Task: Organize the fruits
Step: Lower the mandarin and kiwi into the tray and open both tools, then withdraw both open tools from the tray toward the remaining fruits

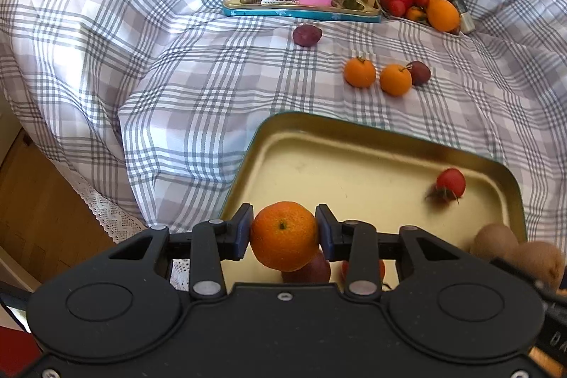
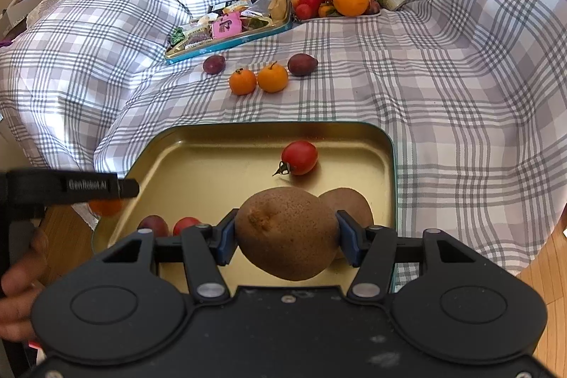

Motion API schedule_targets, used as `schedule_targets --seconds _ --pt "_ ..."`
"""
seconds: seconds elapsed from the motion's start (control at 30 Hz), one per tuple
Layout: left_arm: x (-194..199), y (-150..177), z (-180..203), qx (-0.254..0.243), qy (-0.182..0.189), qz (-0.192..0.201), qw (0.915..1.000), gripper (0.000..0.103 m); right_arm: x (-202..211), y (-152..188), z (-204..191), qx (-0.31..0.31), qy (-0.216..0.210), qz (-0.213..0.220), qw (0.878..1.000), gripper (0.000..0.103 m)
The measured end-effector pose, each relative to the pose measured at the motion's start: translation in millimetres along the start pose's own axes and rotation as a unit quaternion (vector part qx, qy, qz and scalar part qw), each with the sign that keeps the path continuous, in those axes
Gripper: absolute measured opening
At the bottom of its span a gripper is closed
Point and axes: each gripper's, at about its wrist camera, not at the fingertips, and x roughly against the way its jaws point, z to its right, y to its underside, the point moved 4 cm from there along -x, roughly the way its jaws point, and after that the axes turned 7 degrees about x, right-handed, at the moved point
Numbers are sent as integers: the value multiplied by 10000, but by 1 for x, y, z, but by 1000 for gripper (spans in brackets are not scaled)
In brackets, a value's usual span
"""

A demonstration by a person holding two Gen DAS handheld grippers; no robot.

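A mandarin (image 1: 284,235) sits clamped between the blue pads of the left gripper (image 1: 284,231) above the near edge of a gold tray (image 1: 354,162), with a plum (image 1: 312,270) on the tray just beneath it. Only the right wrist view shows the right gripper (image 2: 286,232) clamped on a kiwi (image 2: 286,232), a second kiwi (image 2: 351,204) touching behind it, and a person's hand (image 2: 21,275) at the left edge. A cherry tomato (image 2: 299,157) lies on the tray beyond that kiwi. Farther ahead on the checked cloth (image 2: 443,77) lie two mandarins (image 2: 258,79) and two plums (image 2: 302,64); behind them a blue tin (image 2: 226,27) holds wrapped snacks, a dish (image 2: 336,15) mixed fruit.
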Motion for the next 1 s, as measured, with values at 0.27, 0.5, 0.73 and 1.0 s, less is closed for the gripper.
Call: schedule_targets --seconds 0.27,0.5,0.73,1.0 --pt "1 -3 8 -69 190 35 9998 47 -4 1 -3 56 -17 -69 10000 60" --pt "7 -2 11 -111 140 138 9997 47 -6 3 -1 39 -44 -164 9998 60" --pt "10 12 8 -49 -43 98 9999 47 -5 3 2 -98 -18 -43 9999 62" --pt "12 29 13 -228 -185 72 9995 47 -1 2 4 25 168 65 9998 62"
